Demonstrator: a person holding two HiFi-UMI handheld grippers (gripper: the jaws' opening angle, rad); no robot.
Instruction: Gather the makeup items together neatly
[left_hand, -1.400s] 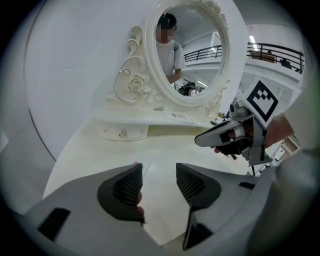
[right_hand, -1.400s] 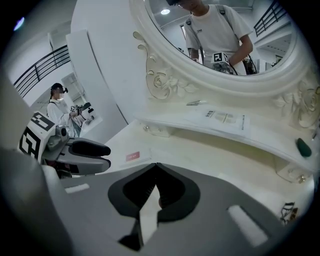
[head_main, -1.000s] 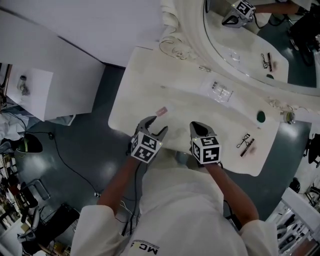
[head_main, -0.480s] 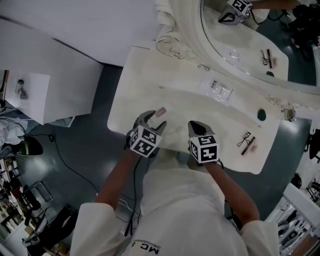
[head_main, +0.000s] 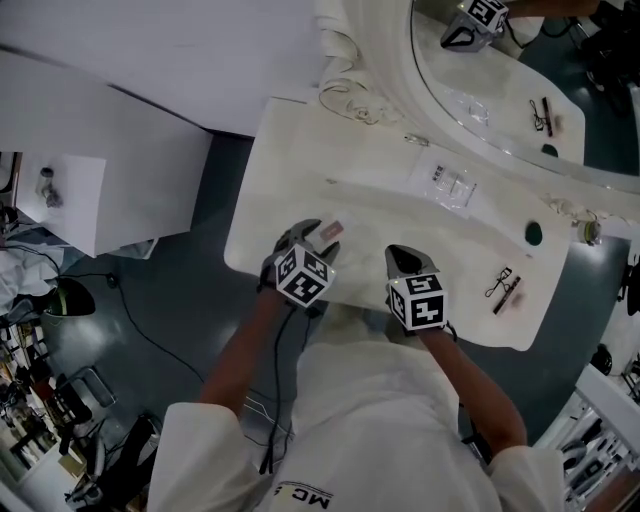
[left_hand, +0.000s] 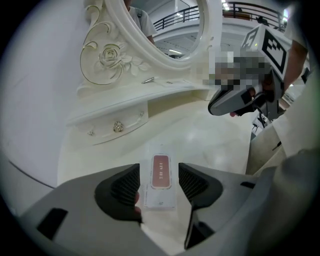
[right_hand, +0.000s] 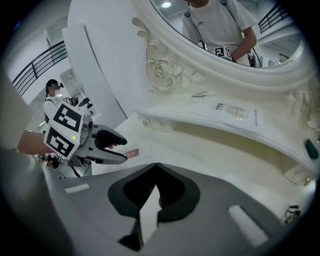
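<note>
Head view and both gripper views of a white dressing table (head_main: 380, 215) beneath an oval mirror (head_main: 500, 100). The left gripper (left_hand: 159, 170) is lowered over a flat sachet (left_hand: 160, 184) with a pink label; its jaws stand apart, one on each long side of the sachet, which lies flat on the tabletop near the front edge; the pads appear just clear of its edges, though the margin is too narrow to be certain. The right gripper (right_hand: 155, 167) hangs beside it, its jaws closed together with nothing between them. Well apart, at the table's right end, lie an eyelash curler (head_main: 497, 283) and a dark stick (head_main: 513, 293), just beside each other; a green round item (head_main: 533, 234) sits near them; a clear packet (head_main: 450, 181) rests on the raised shelf.
</note>
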